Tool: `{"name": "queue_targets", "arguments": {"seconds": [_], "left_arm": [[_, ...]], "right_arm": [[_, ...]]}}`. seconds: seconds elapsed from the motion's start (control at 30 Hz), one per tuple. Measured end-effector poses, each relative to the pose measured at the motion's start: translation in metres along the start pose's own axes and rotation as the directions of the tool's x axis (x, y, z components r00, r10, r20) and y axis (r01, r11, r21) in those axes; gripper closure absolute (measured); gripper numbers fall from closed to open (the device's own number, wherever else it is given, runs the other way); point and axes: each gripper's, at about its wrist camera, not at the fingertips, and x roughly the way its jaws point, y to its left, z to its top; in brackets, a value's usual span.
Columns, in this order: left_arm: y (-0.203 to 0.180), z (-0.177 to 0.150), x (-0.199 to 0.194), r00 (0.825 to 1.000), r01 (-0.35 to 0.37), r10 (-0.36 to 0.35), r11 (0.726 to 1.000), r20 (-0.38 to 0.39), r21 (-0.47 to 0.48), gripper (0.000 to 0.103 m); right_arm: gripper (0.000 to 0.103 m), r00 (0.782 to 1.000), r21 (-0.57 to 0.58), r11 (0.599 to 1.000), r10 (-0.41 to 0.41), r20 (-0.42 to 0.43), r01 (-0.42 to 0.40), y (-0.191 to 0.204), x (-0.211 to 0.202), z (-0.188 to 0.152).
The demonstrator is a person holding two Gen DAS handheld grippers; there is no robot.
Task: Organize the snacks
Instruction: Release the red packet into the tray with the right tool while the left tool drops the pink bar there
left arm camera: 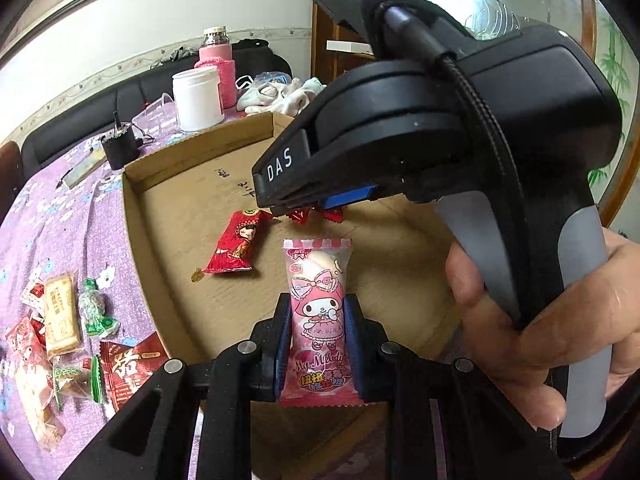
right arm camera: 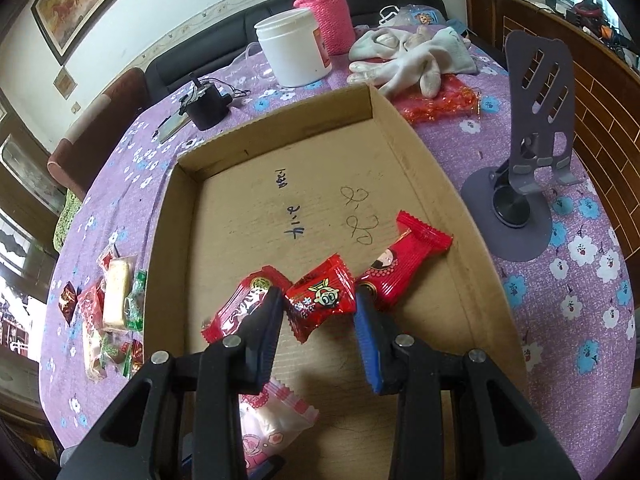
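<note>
**Pink sweet and red sweet held over the cardboard tray**

The left gripper is closed on a pink sweet packet, its blue pads pressing the wrapper on both sides above the cardboard tray. The right gripper grips a small red sweet between its pads, low over the tray floor.

Around the tray, on the purple flowered tablecloth, stand a white tub, a pink knitted bottle cover, a small black box and a grey phone stand. White gloves lie behind the tray's far corner. A heap of loose sweets waits on the cloth to the left of the tray.

In the tray, a long red packet lies just right of the held red sweet, and another red packet lies just left of it, partly under the left finger.

The left wrist view alone shows the right gripper's body and the hand holding it, which hide the right half of the tray. The right wrist view alone shows the phone stand, the long red packet on the right and the pink packet's far end from below.
</note>
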Motion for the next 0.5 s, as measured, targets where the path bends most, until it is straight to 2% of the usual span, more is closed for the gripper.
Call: {"name": "queue_targets", "arguments": {"seconds": [0.27, 0.5], "left_arm": [[-0.0041, -0.0023, -0.0011, 1.0, -0.014, 0.014, 1.0, 0.001, 0.011, 0.078], [-0.0051, -0.0034, -0.003, 0.999, -0.034, 0.033, 0.999, 0.009, 0.019, 0.077]], "right_arm": [[0.067, 1.0, 0.001, 1.0, 0.013, 0.0, -0.013, 0.0009, -0.0012, -0.0007], [0.062, 1.0, -0.012, 1.0, 0.011, 0.024, -0.01, 0.0038, -0.0084, -0.0005]]}}
